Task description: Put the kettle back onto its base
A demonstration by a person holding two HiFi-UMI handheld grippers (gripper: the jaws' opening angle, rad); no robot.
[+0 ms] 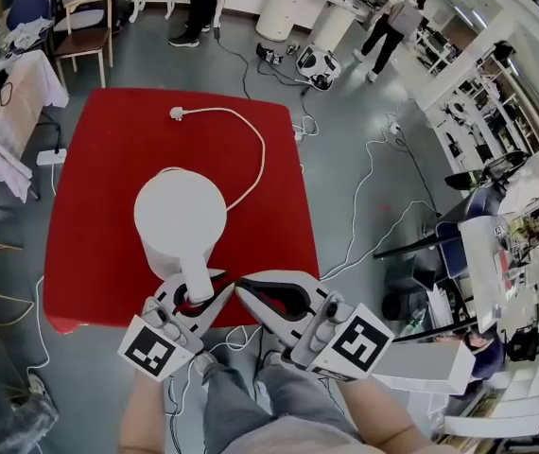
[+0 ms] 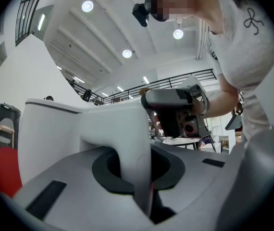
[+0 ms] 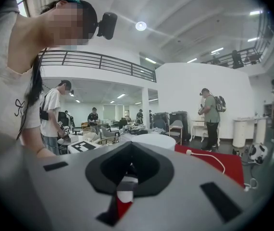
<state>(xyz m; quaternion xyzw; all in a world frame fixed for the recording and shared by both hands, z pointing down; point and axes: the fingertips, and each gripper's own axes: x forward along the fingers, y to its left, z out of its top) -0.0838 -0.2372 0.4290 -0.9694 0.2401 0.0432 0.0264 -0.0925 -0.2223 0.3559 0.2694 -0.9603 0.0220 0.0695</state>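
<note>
A white kettle (image 1: pixel 180 214) stands over the near half of the red table (image 1: pixel 99 149), seen from above by its round lid. My left gripper (image 1: pixel 197 288) is shut on the kettle's handle (image 2: pixel 127 143), which fills the gap between the jaws in the left gripper view. A white cord (image 1: pixel 258 149) runs out from under the kettle to a plug (image 1: pixel 177 113) near the far edge. The base is hidden beneath the kettle. My right gripper (image 1: pixel 243 289) is shut and empty, just right of the handle, pointing at the kettle (image 3: pixel 149 141).
Cables (image 1: pixel 364 206) trail over the grey floor to the right of the table. A table with a white cloth (image 1: pixel 5 112) and a power strip (image 1: pixel 50 156) lie to the left. A chair (image 1: pixel 85 26) and standing people (image 1: pixel 199 3) are beyond the far edge.
</note>
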